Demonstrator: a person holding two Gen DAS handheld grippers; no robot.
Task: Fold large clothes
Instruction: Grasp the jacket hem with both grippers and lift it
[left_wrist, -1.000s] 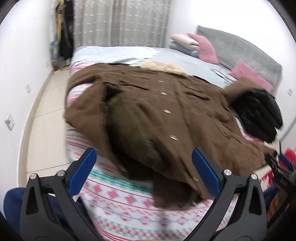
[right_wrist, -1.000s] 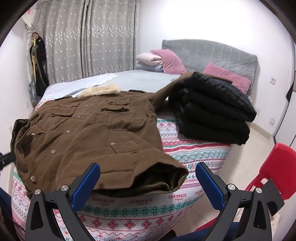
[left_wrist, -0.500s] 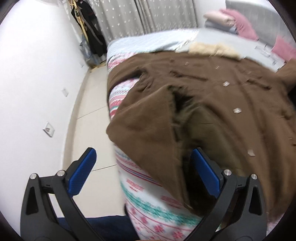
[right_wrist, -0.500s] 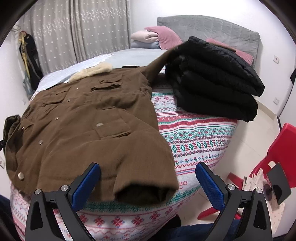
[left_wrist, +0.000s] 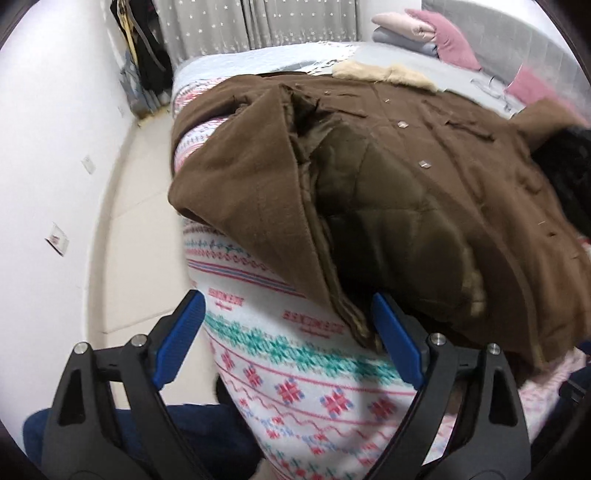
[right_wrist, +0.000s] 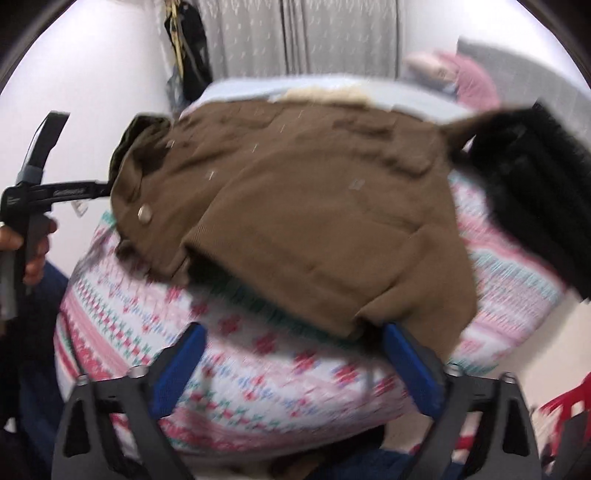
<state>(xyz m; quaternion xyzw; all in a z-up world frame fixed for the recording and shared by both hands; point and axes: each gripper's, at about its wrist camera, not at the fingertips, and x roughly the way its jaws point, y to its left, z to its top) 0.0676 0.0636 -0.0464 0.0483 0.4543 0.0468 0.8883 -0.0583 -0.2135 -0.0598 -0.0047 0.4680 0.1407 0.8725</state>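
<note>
A: Starting with the left wrist view, where's the coat?

B: The brown coat lies spread on the bed, front up, its near flap turned back so the quilted lining shows. The left claw is spread wide and holds nothing; its right finger is just beside the coat's lower corner, though I can't tell if they touch.

A: How far along?

B: Barely begun, I'd say: no fold looks made, sleeves and body are all left. On this side the coat reaches the mattress edge and partly overhangs it, above bare floor.

A: And the right wrist view?

B: It's blurred. The right claw is also wide apart and empty, close under the coat's hem. A folded black jacket crowds the coat's far right, so room there is tight; the patterned blanket in front is free.
</note>
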